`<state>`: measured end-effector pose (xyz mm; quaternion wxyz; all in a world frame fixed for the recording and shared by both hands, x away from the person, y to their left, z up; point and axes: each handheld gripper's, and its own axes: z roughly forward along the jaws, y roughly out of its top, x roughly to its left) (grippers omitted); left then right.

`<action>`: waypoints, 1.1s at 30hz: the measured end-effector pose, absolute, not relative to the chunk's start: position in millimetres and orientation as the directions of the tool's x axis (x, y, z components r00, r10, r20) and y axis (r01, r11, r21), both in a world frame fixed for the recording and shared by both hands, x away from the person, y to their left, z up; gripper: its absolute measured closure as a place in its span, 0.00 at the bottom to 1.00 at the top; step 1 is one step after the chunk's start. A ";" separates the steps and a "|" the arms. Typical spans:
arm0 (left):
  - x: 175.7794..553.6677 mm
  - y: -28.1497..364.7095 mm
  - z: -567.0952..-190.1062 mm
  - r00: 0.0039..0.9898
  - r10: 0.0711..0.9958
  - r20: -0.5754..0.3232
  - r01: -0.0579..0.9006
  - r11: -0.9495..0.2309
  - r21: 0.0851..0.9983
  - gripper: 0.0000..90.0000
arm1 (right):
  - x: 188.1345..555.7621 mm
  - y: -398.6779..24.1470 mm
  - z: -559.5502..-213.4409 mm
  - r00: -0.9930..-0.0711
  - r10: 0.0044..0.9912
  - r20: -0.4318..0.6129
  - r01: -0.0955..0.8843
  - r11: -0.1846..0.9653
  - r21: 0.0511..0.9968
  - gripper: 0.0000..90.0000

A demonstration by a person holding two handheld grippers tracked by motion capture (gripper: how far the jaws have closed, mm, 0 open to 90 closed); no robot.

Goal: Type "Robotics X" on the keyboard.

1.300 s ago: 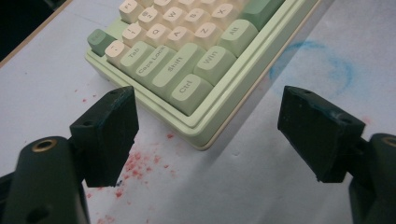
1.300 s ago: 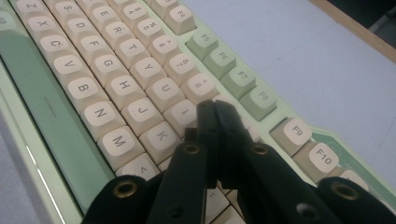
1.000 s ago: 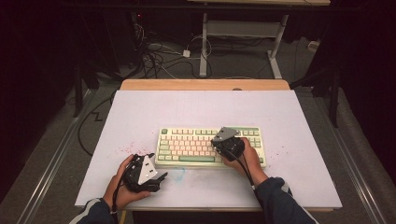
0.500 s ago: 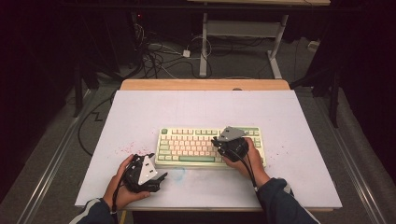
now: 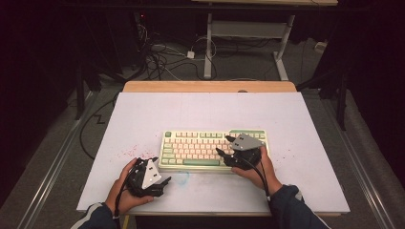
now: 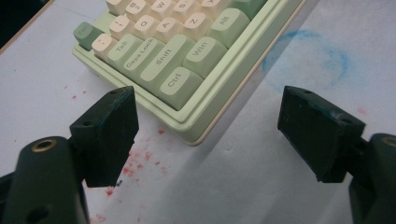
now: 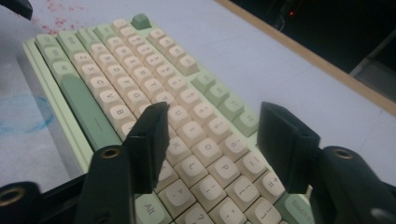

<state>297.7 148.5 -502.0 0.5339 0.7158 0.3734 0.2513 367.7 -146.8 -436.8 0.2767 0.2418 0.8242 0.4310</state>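
The table (image 5: 143, 119) carries the keyboard (image 5: 200, 148) near its front middle. My right gripper (image 7: 212, 135) hovers over the right-hand keys, jaws just opened and empty, so pressing looks underway with more keys left. My left gripper (image 6: 205, 135) waits, open, by the keyboard's corner

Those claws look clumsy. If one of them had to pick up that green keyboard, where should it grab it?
Probably at the keyboard's short left end, near the Ctrl corner. The left gripper sits open beside that corner. The case is flat and low, so come in level from the side, one jaw over the rim, one under.
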 end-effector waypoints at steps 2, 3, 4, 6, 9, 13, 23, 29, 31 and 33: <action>297.5 148.6 -501.5 0.594 0.804 -0.042 0.265 -0.146 0.953 0.21 | 363.6 -148.8 -435.7 -0.709 0.652 -0.268 0.144 0.506 0.850 0.40; 297.6 148.9 -501.1 0.593 0.804 -0.042 0.265 -0.145 0.953 0.21 | 361.6 -150.1 -435.1 -0.704 0.655 -0.275 0.137 0.505 0.852 0.38; 297.7 149.2 -500.8 0.592 0.805 -0.042 0.265 -0.144 0.953 0.21 | 359.3 -151.9 -434.5 -0.700 0.657 -0.281 0.131 0.504 0.854 0.37; 298.4 149.6 -500.9 0.584 0.810 -0.040 0.264 -0.143 0.954 0.21 | 355.1 -156.1 -433.9 -0.687 0.669 -0.282 0.119 0.486 0.866 0.34; 299.6 149.8 -500.7 0.570 0.820 -0.037 0.264 -0.140 0.954 0.22 | 349.4 -162.1 -434.1 -0.669 0.685 -0.290 0.110 0.476 0.872 0.30; 301.4 150.4 -500.2 0.555 0.831 -0.042 0.266 -0.129 0.955 0.24 | 342.0 -171.8 -435.2 -0.661 0.691 -0.292 0.100 0.467 0.879 0.27; 302.6 154.6 -492.9 0.540 0.840 -0.049 0.253 -0.106 0.962 0.45 | 321.9 -196.8 -438.5 -0.628 0.712 -0.316 0.087 0.467 0.880 0.25; 305.7 156.6 -490.9 0.530 0.847 -0.039 0.282 -0.133 0.950 0.75 | 310.5 -209.4 -445.4 -0.602 0.721 -0.344 0.081 0.484 0.871 0.26; 307.2 157.2 -487.8 0.523 0.851 -0.048 0.291 -0.126 0.948 0.85 | 306.9 -213.1 -447.5 -0.600 0.723 -0.342 0.087 0.484 0.870 0.26; 307.9 157.5 -484.2 0.526 0.848 -0.066 0.301 -0.112 0.947 0.91 | 303.6 -216.7 -449.7 -0.596 0.727 -0.341 0.093 0.484 0.870 0.26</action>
